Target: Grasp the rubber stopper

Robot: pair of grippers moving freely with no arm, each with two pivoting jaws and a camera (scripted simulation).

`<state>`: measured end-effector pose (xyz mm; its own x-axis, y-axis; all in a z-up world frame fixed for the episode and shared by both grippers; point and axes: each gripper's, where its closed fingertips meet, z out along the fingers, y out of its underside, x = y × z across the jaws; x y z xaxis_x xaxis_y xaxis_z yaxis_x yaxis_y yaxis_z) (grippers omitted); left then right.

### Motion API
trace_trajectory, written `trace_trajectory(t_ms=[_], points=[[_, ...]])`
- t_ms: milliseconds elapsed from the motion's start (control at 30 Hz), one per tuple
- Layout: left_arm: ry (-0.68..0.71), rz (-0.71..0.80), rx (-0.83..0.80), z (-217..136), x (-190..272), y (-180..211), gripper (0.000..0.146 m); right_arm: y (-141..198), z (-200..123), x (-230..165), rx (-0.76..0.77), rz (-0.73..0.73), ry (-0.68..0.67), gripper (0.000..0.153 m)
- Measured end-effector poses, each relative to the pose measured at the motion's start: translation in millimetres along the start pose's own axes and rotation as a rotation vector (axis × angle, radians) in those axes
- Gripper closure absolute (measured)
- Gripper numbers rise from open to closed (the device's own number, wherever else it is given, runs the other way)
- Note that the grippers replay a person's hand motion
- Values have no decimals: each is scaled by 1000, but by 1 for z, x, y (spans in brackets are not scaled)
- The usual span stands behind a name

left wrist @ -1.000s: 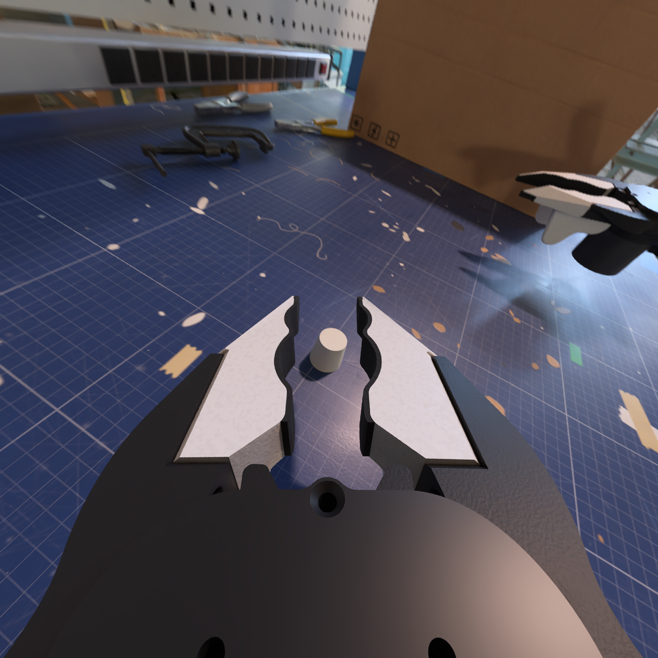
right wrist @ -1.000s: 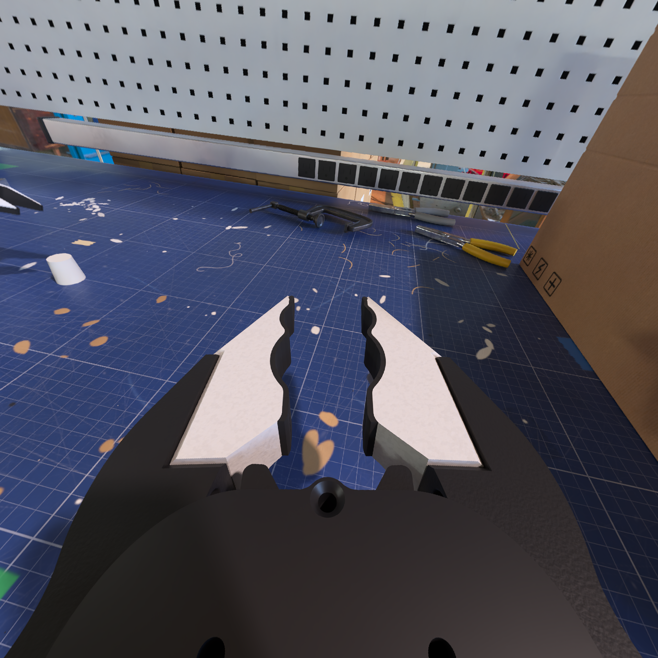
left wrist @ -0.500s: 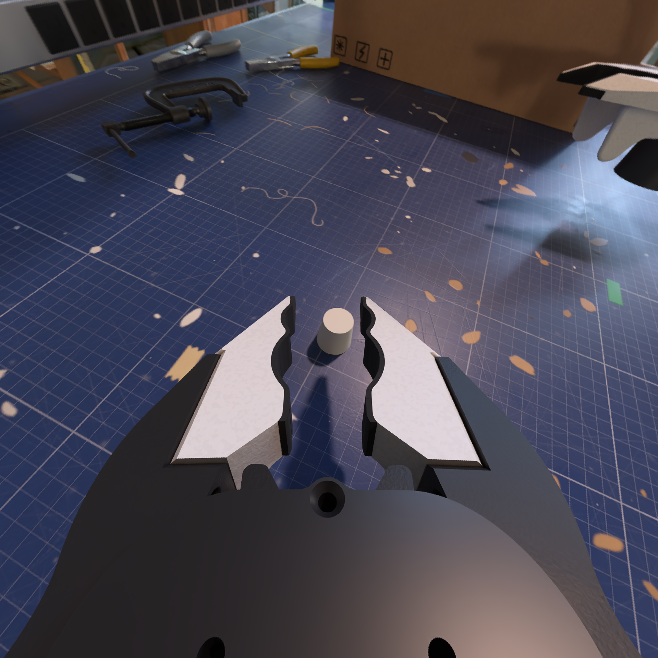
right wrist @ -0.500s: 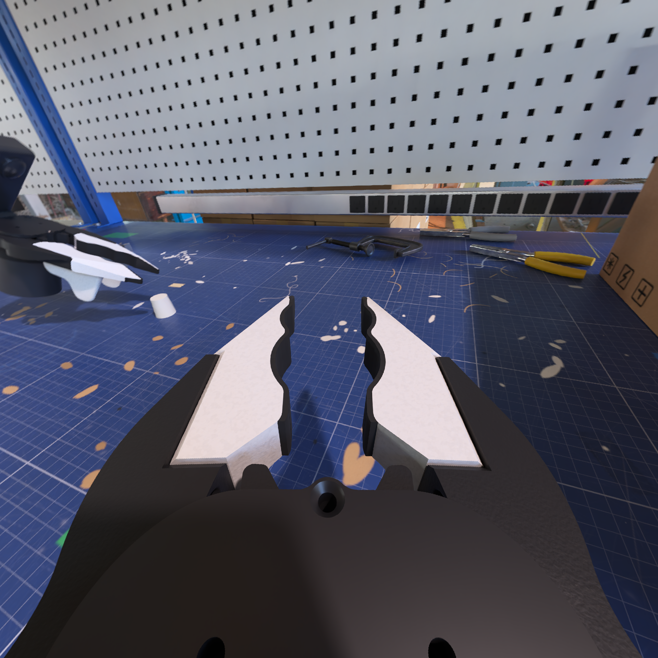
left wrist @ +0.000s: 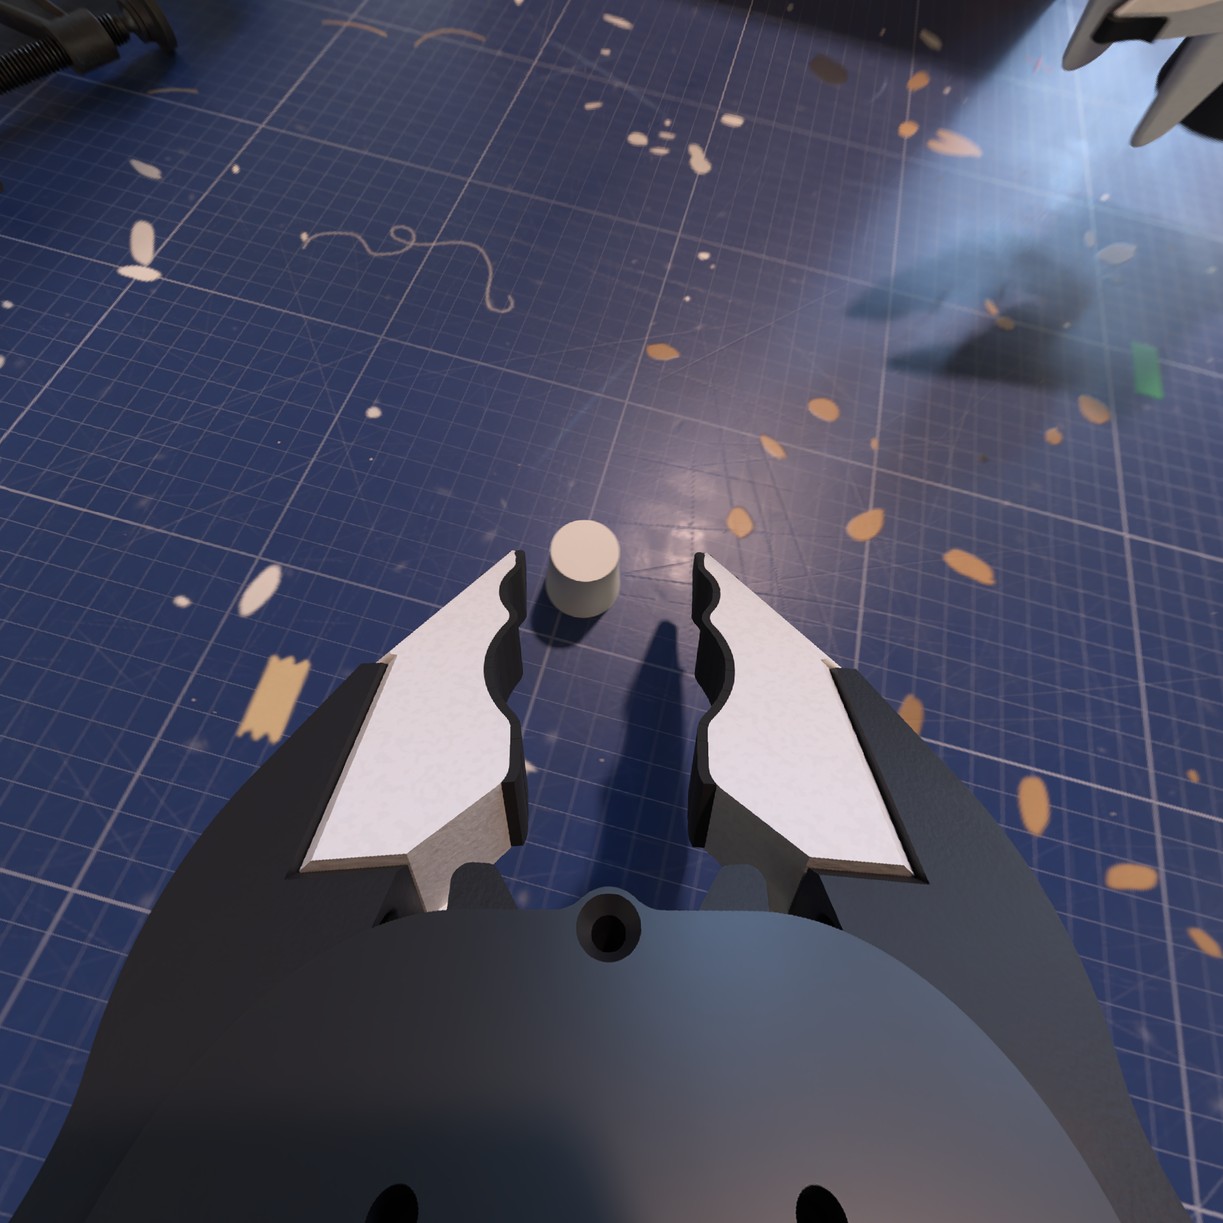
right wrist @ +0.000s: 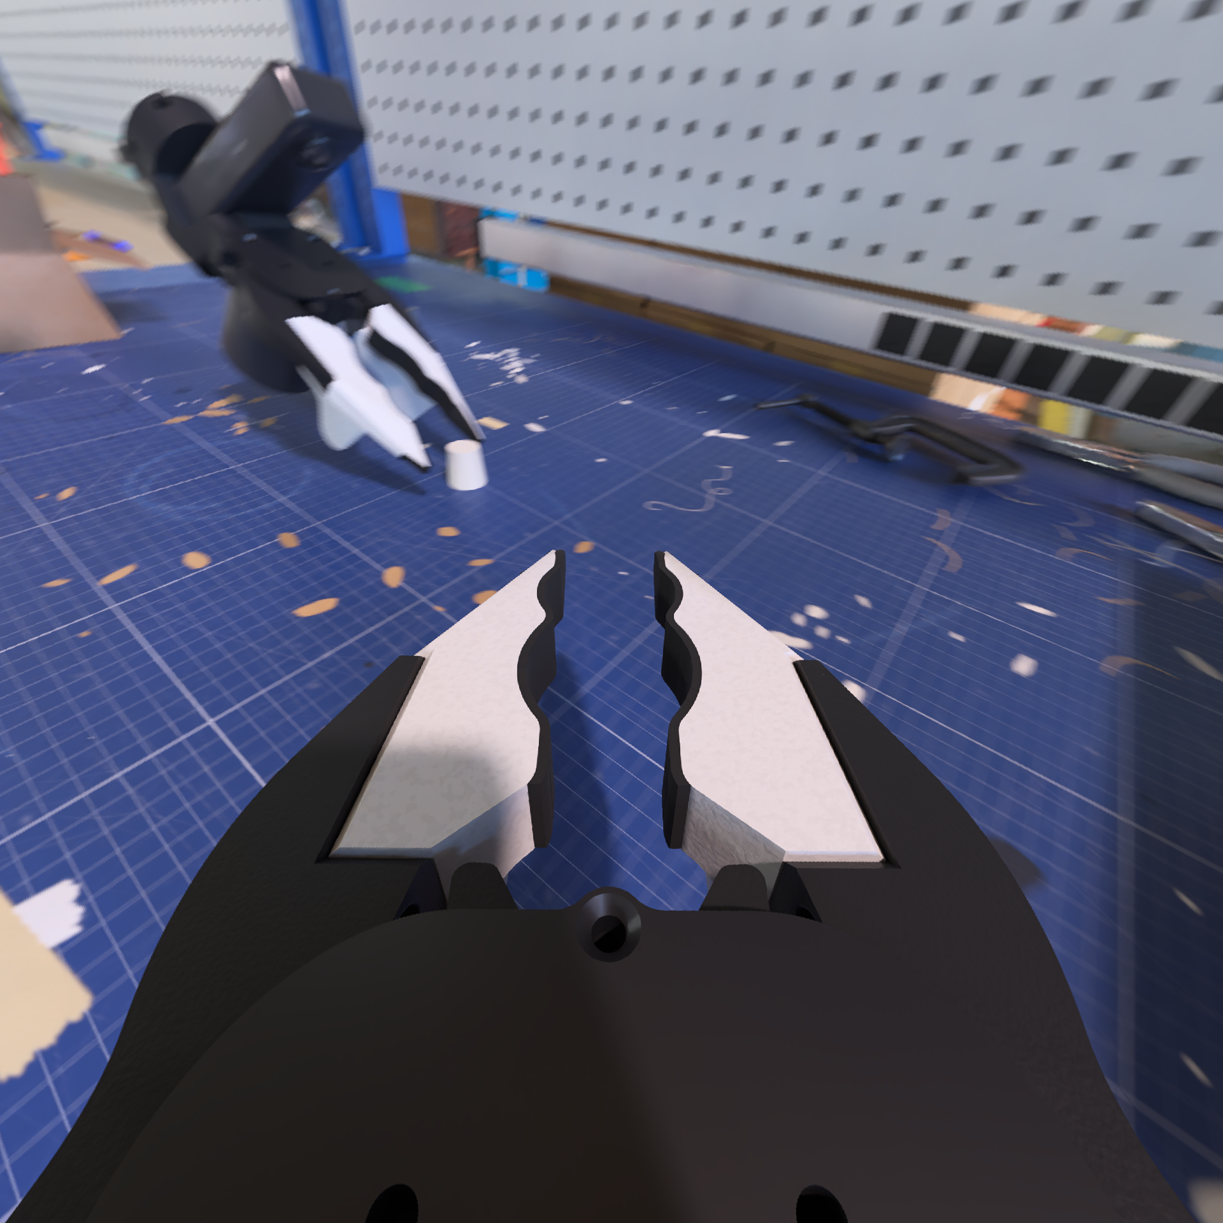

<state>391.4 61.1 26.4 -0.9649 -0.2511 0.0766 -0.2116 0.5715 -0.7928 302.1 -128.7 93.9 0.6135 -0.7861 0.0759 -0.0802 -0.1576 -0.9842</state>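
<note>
The rubber stopper (left wrist: 583,568) is a small off-white tapered plug standing upright on the blue cutting mat (left wrist: 397,430). My left gripper (left wrist: 605,562) is open and tilted down over it, the stopper just ahead of the tips and close to the left fingertip (left wrist: 516,562). In the right wrist view the stopper (right wrist: 465,464) stands far left, with the left gripper (right wrist: 447,450) angled down at it. My right gripper (right wrist: 609,562) is open and empty, well to the right of the stopper. It shows at the top right of the left wrist view (left wrist: 1145,73).
A black C-clamp (right wrist: 926,443) lies on the mat toward the back, its end also at the top left of the left wrist view (left wrist: 73,40). A white pegboard wall (right wrist: 794,132) stands behind. Tape scraps and shavings dot the mat. Metal tools (right wrist: 1178,503) lie at the right.
My left gripper has tilted down, moved closer to the mat, and opened wider; the stopper now sits nearer its left tip. My right gripper has swung left and narrowed a little.
</note>
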Motion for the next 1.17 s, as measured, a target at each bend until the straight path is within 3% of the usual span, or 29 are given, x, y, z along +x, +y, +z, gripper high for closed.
trace_trajectory(t_ms=[167,367,533,633,800,967,1167], points=[[39,16,-61,7,-12,3,100,4,60,-57,-152,-27,-227,122],[90,64,-80,8,-11,5,110,22,130,-87,-356,-32,-261,117],[135,84,-103,10,-7,7,111,40,161,-99,-486,-126,-210,116],[125,97,-97,11,-8,6,116,46,172,-98,-532,-198,-168,122],[140,102,-102,12,-6,6,123,50,169,-98,-552,-199,-180,149],[116,115,-91,8,3,9,123,54,153,-74,-571,-201,-120,150],[151,113,-108,-1,28,19,122,47,153,-75,-562,-153,-253,143]])
